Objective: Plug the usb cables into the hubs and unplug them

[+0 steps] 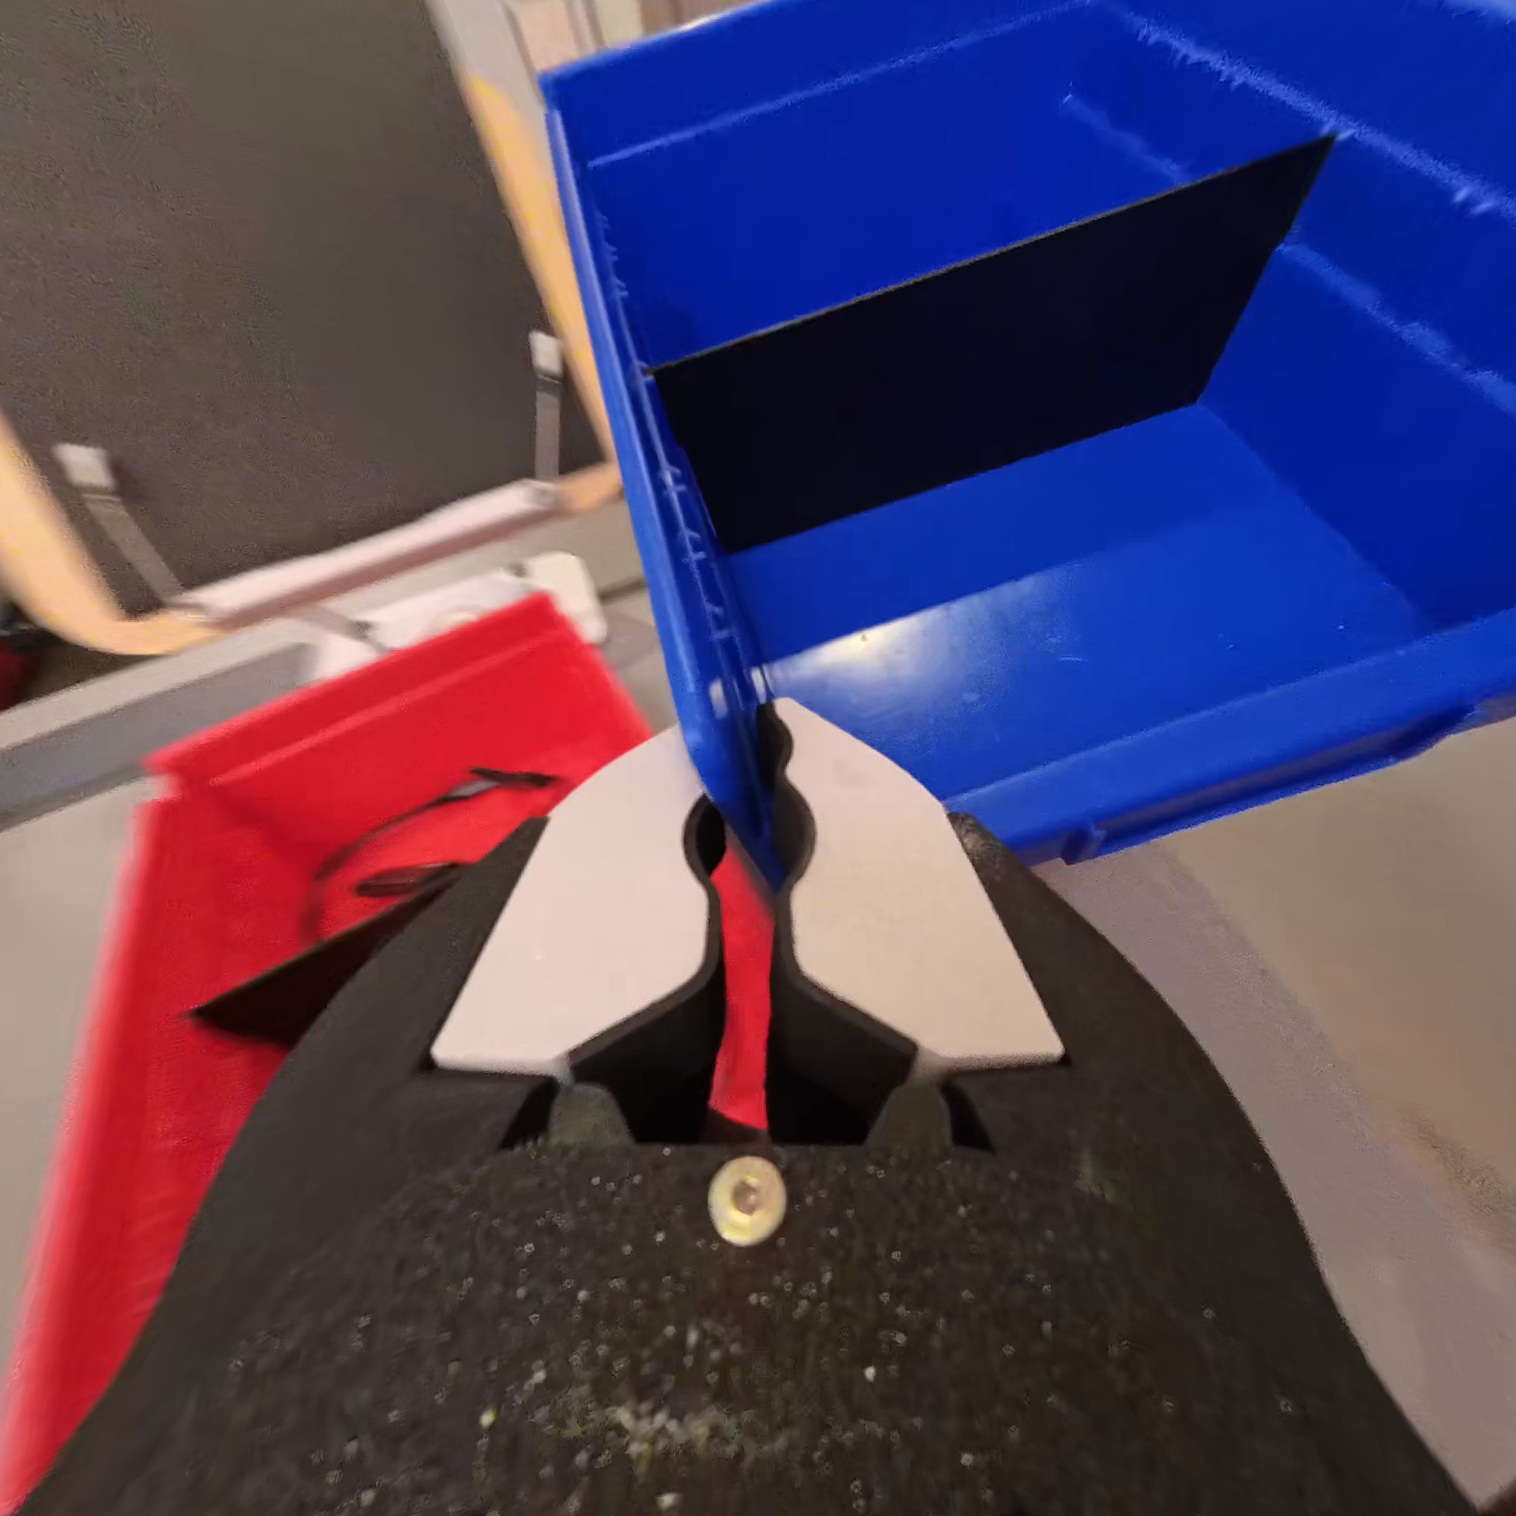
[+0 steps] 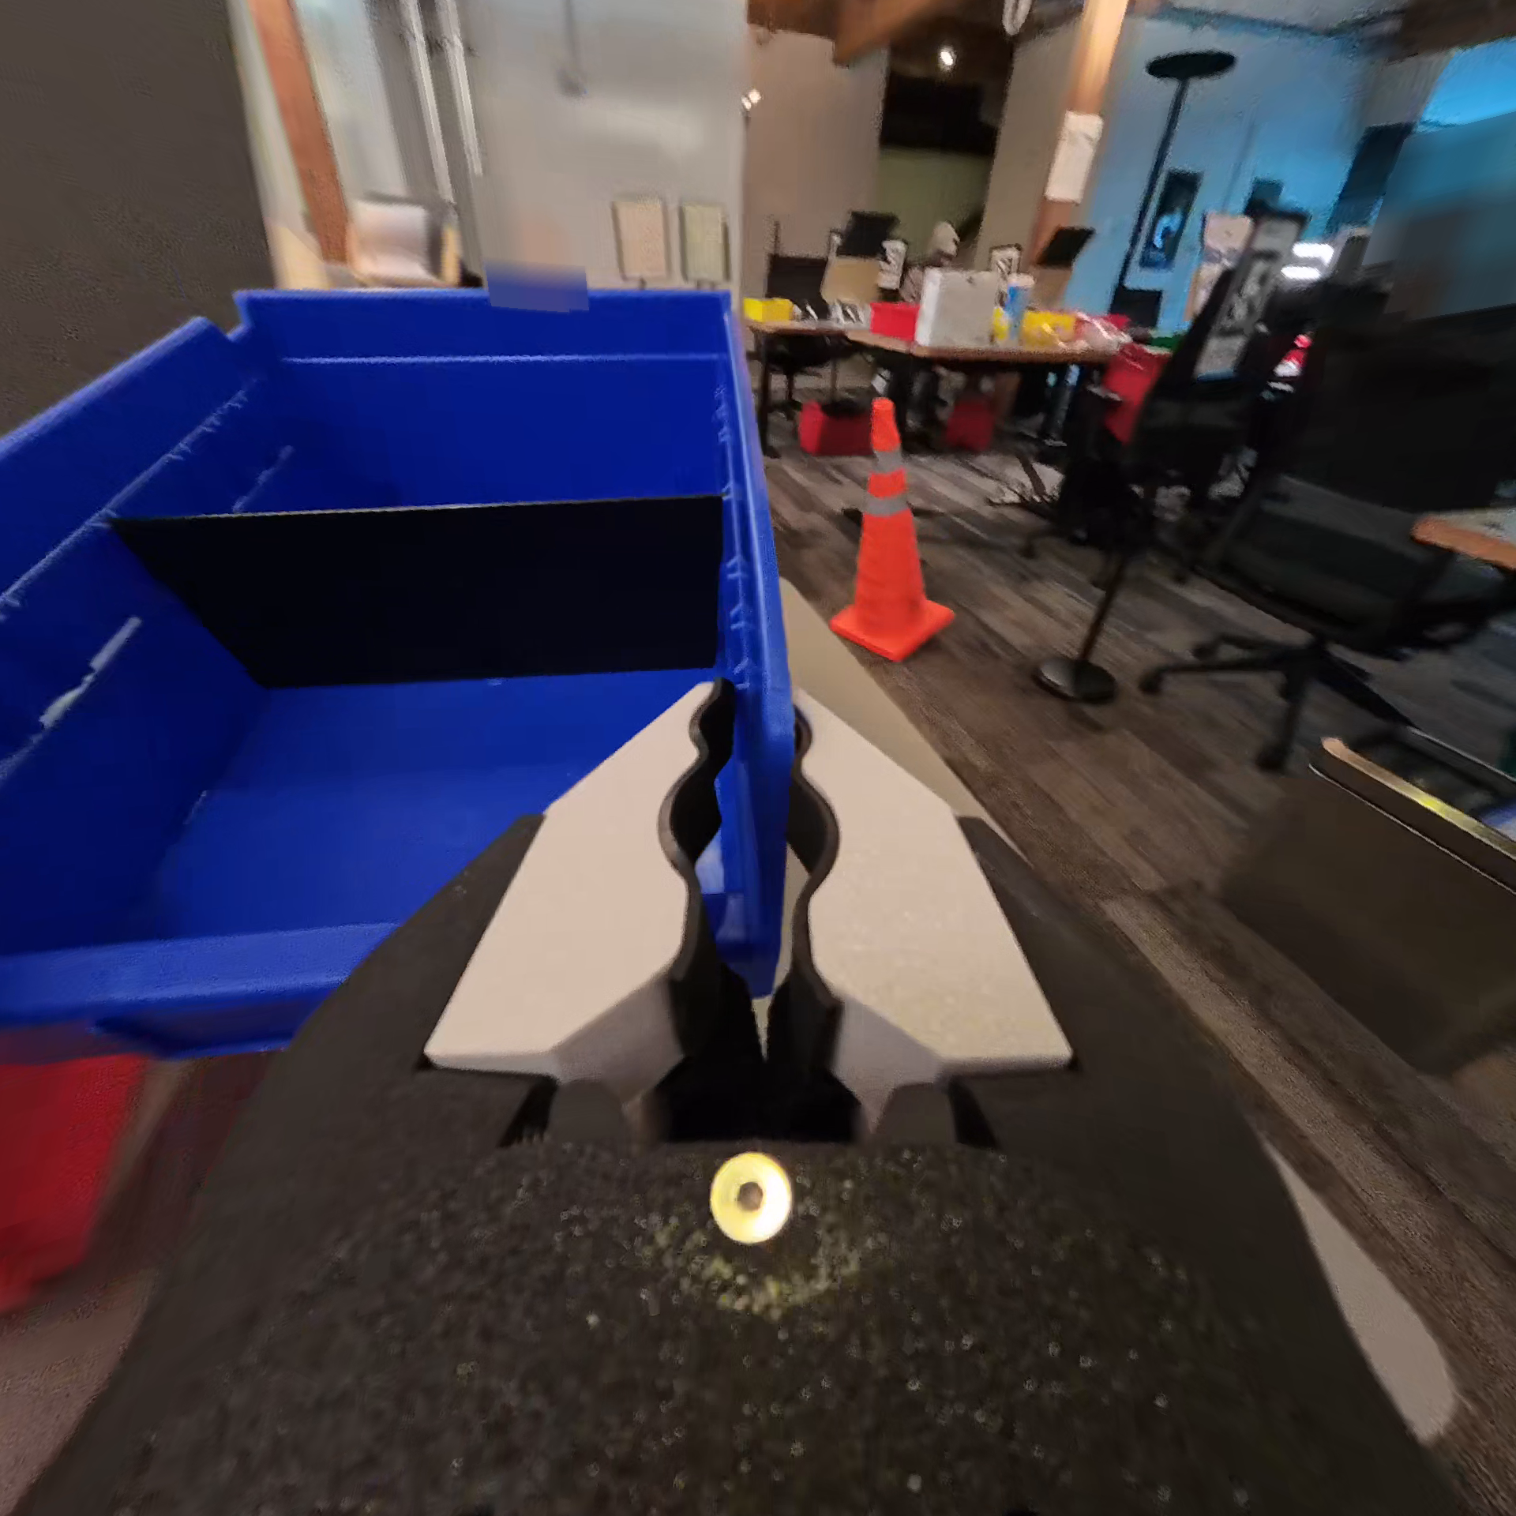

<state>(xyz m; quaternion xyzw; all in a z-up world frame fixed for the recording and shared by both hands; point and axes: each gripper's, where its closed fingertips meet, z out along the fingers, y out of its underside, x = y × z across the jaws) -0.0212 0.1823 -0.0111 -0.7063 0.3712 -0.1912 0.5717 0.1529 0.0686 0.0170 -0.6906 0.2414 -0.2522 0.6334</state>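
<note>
A blue plastic bin [image 1: 1107, 591] with a black divider [image 1: 968, 361] across its middle is held up and tilted. My left gripper [image 1: 742, 738] is shut on the bin's left side wall near its front corner. My right gripper [image 2: 759, 722] is shut on the bin's right side wall [image 2: 751, 656]. The blue bin [image 2: 369, 779] looks empty in both views. A red bin [image 1: 344, 820] sits below and left of it on the table and holds some thin black pieces [image 1: 410, 853]. The red bin [image 2: 66, 1148] shows under the blue one in the right wrist view.
A grey table top [image 1: 1312, 1025] lies under the bins. Beyond its right edge are a dark wood floor, an orange traffic cone [image 2: 890, 541], a black office chair [image 2: 1312, 525], a floor lamp stand [image 2: 1083, 673] and cluttered tables [image 2: 943, 328]. Across from one pair of fingers to the other is roughly 20 cm.
</note>
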